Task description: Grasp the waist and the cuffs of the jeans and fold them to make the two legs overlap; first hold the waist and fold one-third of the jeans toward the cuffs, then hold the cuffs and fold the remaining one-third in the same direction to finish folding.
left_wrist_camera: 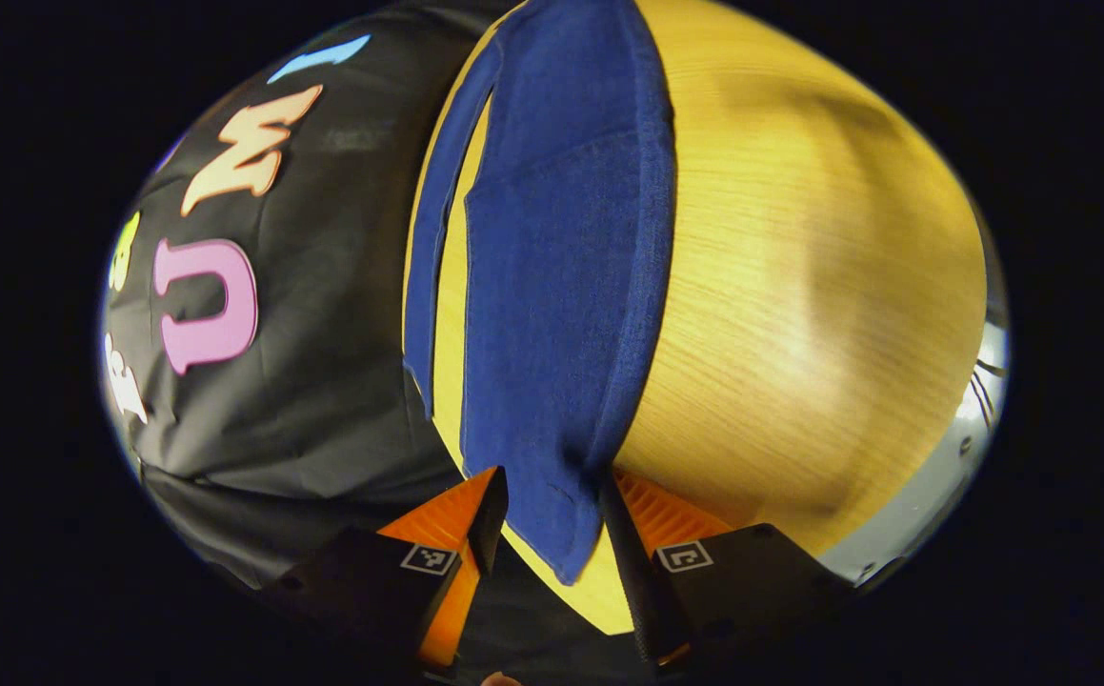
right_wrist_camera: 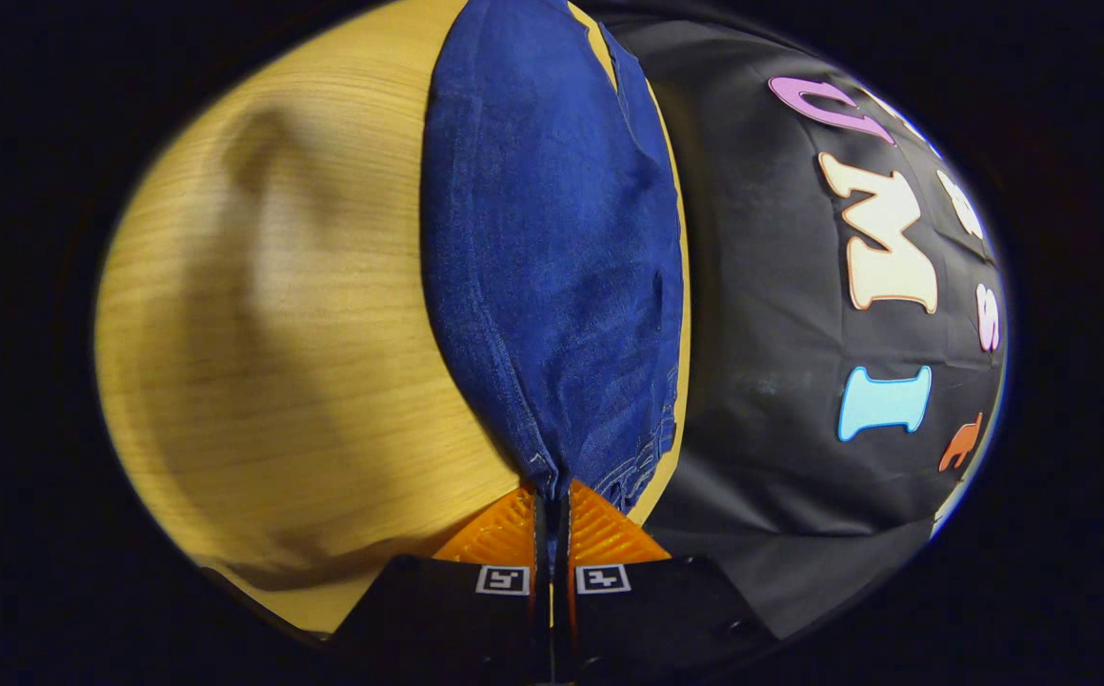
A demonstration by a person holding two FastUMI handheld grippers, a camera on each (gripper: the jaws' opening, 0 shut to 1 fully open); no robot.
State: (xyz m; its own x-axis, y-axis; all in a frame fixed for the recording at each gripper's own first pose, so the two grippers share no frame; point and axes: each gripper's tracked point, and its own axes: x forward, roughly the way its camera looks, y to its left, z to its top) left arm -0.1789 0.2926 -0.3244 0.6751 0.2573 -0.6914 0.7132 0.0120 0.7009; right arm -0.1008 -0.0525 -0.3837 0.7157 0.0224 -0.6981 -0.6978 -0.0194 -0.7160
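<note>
Left gripper view: jeans [left_wrist_camera: 561, 286] lie flat on the wooden table [left_wrist_camera: 799, 286], dark blue denim, running away from the camera along the table edge by the black booth wall [left_wrist_camera: 323, 381]. One leg appears to lie over the other, with a thin strip of the lower layer peeking out on the wall side and a sliver of table between. Left gripper [left_wrist_camera: 552, 514] has its fingers spread wide, straddling the near end of the denim; fabric sits between the tips but neither finger presses on it. Which end this is, waist or cuff, cannot tell.

Right gripper view: right gripper [right_wrist_camera: 552, 510] is closed narrow, both fingers pinching the near edge of the jeans [right_wrist_camera: 552, 267], likely the hem or seam corner; a stitched edge [right_wrist_camera: 652, 448] shows just beside the tips. Fabric fans out from the pinch and lies over the table [right_wrist_camera: 304, 333], close to the wall [right_wrist_camera: 780, 333].

Handling, as a judgement: denim is soft and limp but fairly heavy for cloth, not fragile, not slippery, so a pinch should hold. It will sag and drag between the two grips, and layers may slide apart if only the top one is caught. Best hold is on the thick stitched edges, waistband or hem, taking both layers at the outer corners. Left fingers need to close on the end before any lift; the fold looks not yet begun.
</note>
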